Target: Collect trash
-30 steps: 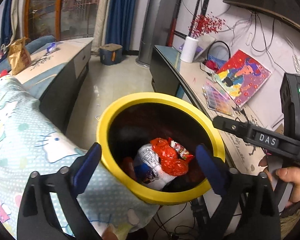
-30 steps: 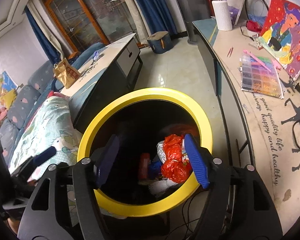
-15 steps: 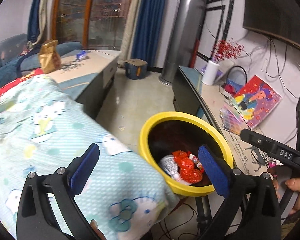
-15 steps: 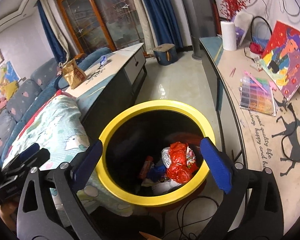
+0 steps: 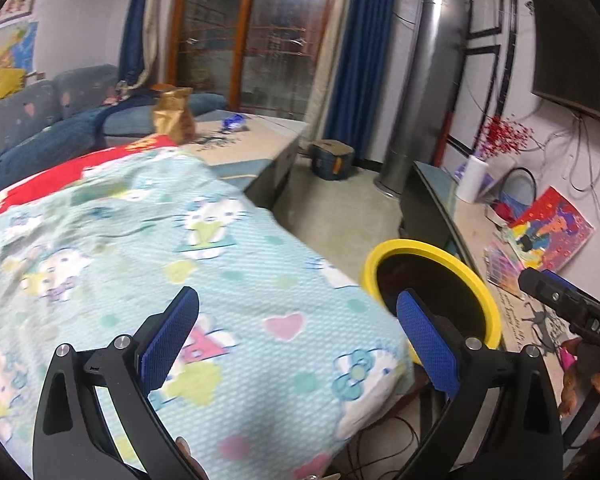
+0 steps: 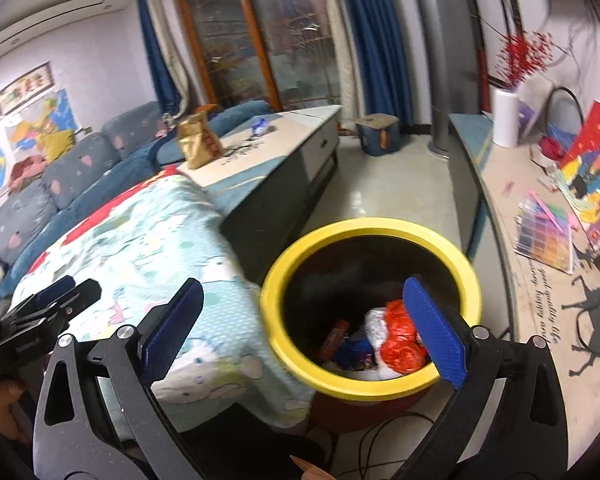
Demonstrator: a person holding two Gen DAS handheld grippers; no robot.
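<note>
A yellow-rimmed trash bin stands on the floor beside a quilt-covered seat; it also shows in the left wrist view. Inside it lie a red crumpled bag, a white wrapper and other wrappers. My right gripper is open and empty, above and in front of the bin. My left gripper is open and empty over the light-blue cartoon quilt, left of the bin. A gold snack bag and a blue wrapper lie on the coffee table.
A long TV console with a painting, a bead tray and a white vase runs along the right. A blue sofa is on the left. A blue box and grey column stand at the back. Cables lie on the floor by the bin.
Both grippers have pulled back and up from the bin. The left one has swung left over the quilt. The right gripper's jaws have opened wider.
</note>
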